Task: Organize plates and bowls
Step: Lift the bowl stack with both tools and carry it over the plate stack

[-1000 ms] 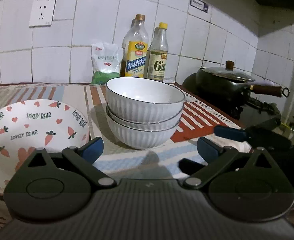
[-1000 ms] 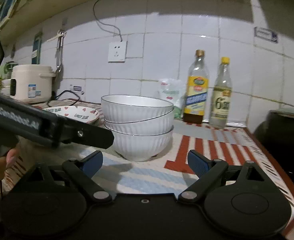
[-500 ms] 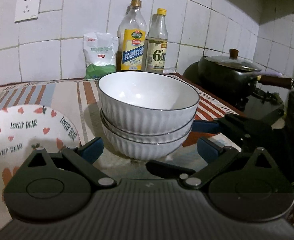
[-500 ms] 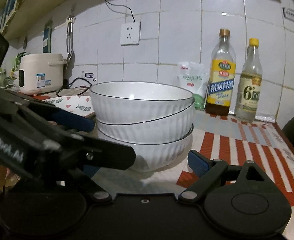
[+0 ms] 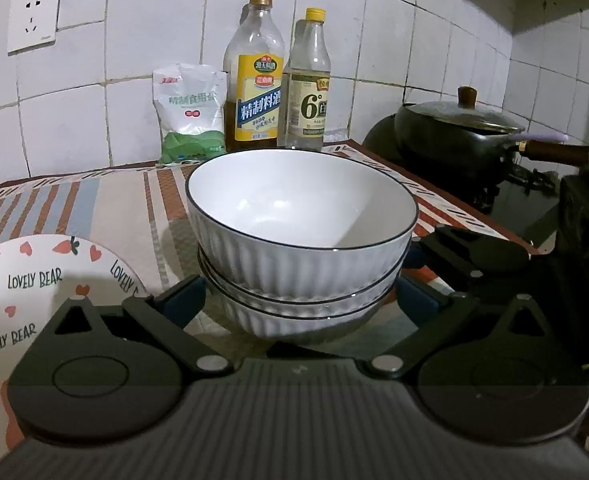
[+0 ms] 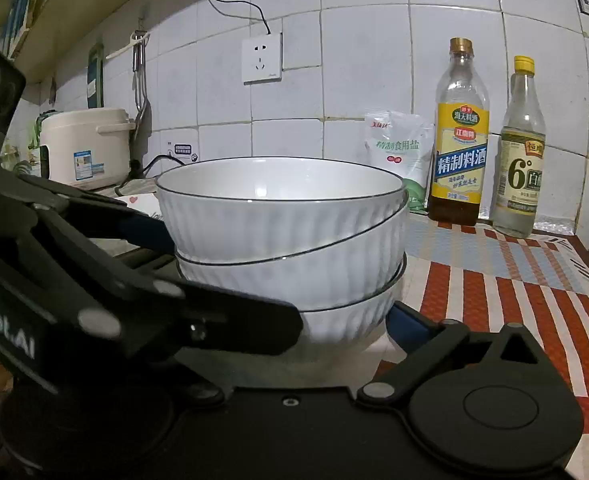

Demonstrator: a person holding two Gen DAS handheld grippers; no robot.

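Note:
A stack of three white ribbed bowls (image 5: 302, 240) with dark rims stands on the striped mat; it also shows in the right wrist view (image 6: 282, 248). My left gripper (image 5: 298, 300) is open, its blue-padded fingers on either side of the lowest bowl. My right gripper (image 6: 278, 320) is open at the same stack; its right fingertip (image 6: 406, 326) is beside the lowest bowl, its left finger is hidden behind the left gripper body (image 6: 94, 280). A white plate (image 5: 34, 280) printed "LOVELY BEAR" lies left of the bowls.
Two bottles (image 5: 254, 80) and a salt bag (image 5: 190, 112) stand at the tiled wall behind. A black lidded wok (image 5: 454, 132) sits on the stove at right. A white rice cooker (image 6: 84, 146) stands at far left. The right gripper body (image 5: 474, 256) is beside the bowls.
Both grippers have moved forward to the bowl stack, which now fills each view. The left gripper's fingers now flank the lowest bowl. The bowls have not moved.

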